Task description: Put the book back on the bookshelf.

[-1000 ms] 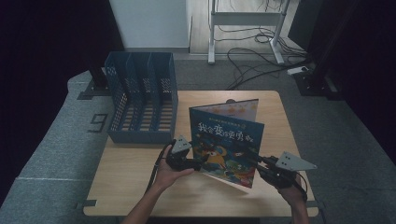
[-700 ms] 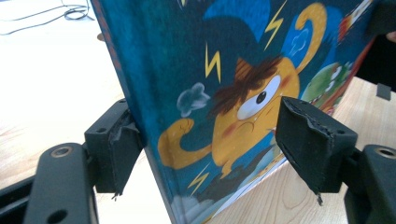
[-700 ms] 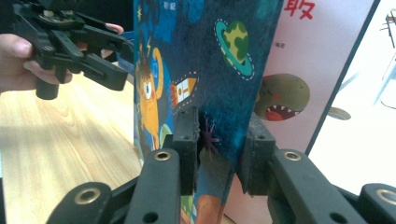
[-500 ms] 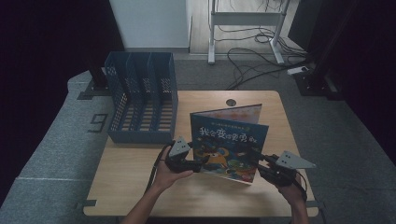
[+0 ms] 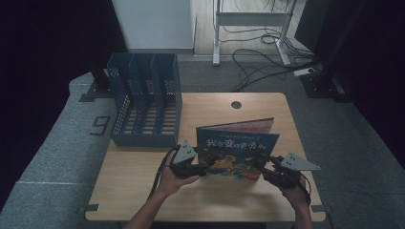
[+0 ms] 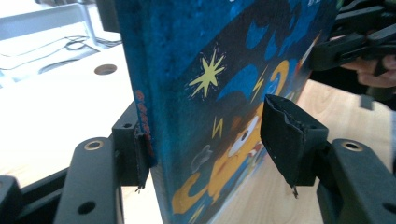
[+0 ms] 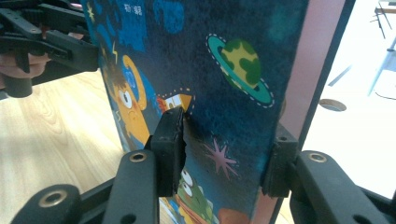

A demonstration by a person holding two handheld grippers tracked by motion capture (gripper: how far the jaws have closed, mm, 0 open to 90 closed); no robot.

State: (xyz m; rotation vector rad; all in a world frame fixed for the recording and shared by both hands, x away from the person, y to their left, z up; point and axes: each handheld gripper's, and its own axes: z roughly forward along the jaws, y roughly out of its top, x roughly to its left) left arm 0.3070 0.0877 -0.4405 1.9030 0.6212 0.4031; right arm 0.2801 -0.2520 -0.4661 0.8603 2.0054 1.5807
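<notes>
The left gripper (image 6: 210, 140) has been closing around the book (image 5: 236, 150), one pad still clear of the cover. The right gripper (image 7: 224, 149) has been opening, jaws loosely astride the other edge. The high view adds the book standing on the desk (image 5: 143, 191) beside a blue file rack (image 5: 145, 102); its dark blue cover carries cartoon stars.

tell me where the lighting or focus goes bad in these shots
High view: dim, with dark floor edges, though the book reads clearly. Left gripper view: the table behind the book is blown out white. Right gripper view: similar glare at right, near cover slightly soft.
</notes>
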